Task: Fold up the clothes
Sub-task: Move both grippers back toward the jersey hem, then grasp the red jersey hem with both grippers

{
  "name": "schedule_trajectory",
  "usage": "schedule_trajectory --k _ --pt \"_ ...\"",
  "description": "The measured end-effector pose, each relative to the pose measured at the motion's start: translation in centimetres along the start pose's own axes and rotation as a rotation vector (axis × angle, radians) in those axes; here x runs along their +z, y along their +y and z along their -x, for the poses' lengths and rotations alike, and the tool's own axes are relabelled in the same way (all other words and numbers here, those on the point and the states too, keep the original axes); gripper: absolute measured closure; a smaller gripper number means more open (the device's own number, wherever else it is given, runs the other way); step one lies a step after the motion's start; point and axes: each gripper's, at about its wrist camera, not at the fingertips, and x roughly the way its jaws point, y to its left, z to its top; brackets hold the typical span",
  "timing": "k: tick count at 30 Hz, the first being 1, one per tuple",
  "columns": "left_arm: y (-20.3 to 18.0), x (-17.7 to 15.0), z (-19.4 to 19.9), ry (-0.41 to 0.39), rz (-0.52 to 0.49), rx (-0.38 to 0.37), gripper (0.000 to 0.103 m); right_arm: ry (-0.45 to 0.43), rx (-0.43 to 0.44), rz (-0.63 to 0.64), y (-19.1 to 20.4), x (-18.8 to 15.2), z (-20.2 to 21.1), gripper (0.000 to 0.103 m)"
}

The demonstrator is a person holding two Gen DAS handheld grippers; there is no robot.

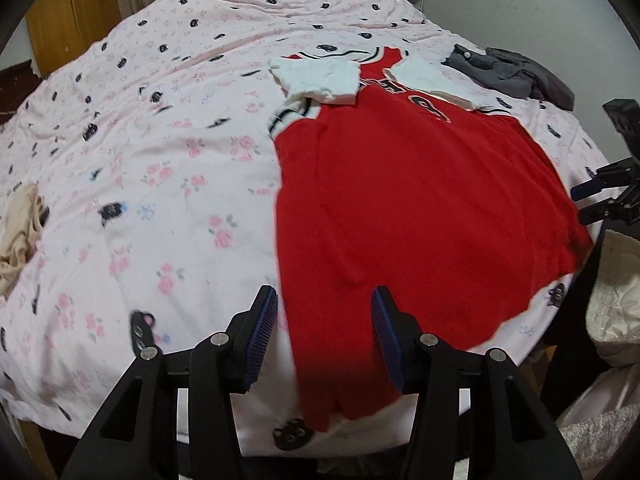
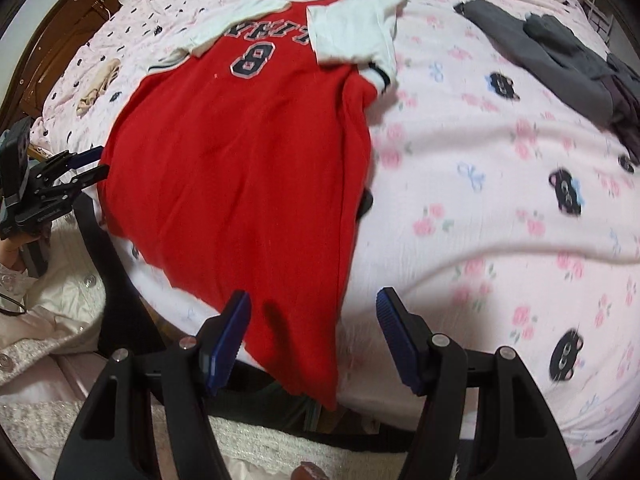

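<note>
Lying flat on the bed [image 1: 160, 120], the red jersey [image 1: 400, 208] spreads beyond both unclenched, empty tools, left tool [image 1: 324, 320] and right tool [image 2: 312, 320].

Jersey [image 2: 240, 168] lettering partly under folded sleeve [image 2: 352, 28]; sheet [image 2: 500, 208] print blurred.

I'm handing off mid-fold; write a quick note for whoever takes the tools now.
Left tool: open, nothing gripped, over the hem's left corner.
Right tool: open, empty, over the hem's right corner.
Red jersey: flat on the pink bedsheet, both white sleeves already folded in.
Left: grip both hem corners, fold up toward the collar. Grey clothes and beige garment unfolded.
</note>
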Motion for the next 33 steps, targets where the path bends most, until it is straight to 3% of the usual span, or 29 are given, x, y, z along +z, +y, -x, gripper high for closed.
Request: schedule_trajectory --k 6,12,15,17,19,25,33 --pt "-0.5 -1.2 0.6 0.004 0.007 -0.018 0.058 0.024 -0.007 -0.02 0.2 -2.0 -0.5 0.036" --pt "-0.4 -2.6 -0.4 0.123 -0.016 -0.01 0.058 0.031 -0.02 -0.048 0.1 -3.2 -0.8 0.036" --pt "-0.3 -2.7 -0.7 0.143 -0.016 -0.013 0.059 0.029 -0.022 -0.057 0.1 -3.5 -0.9 0.036" --pt "-0.1 -2.9 -1.1 0.162 -0.01 -0.016 0.067 0.032 -0.028 -0.055 0.2 -3.7 -1.2 0.038" --pt "0.0 -3.1 -1.4 0.181 -0.003 -0.019 0.09 0.031 -0.036 -0.053 0.2 -3.8 -1.3 0.04" --pt "-0.4 -3.4 -1.6 0.19 -0.011 0.0 0.092 0.027 -0.036 -0.067 0.2 -4.1 -2.2 0.046" --pt "-0.3 -3.6 -1.4 0.179 0.007 0.011 0.098 0.025 -0.023 -0.074 0.9 -4.1 -2.8 0.046"
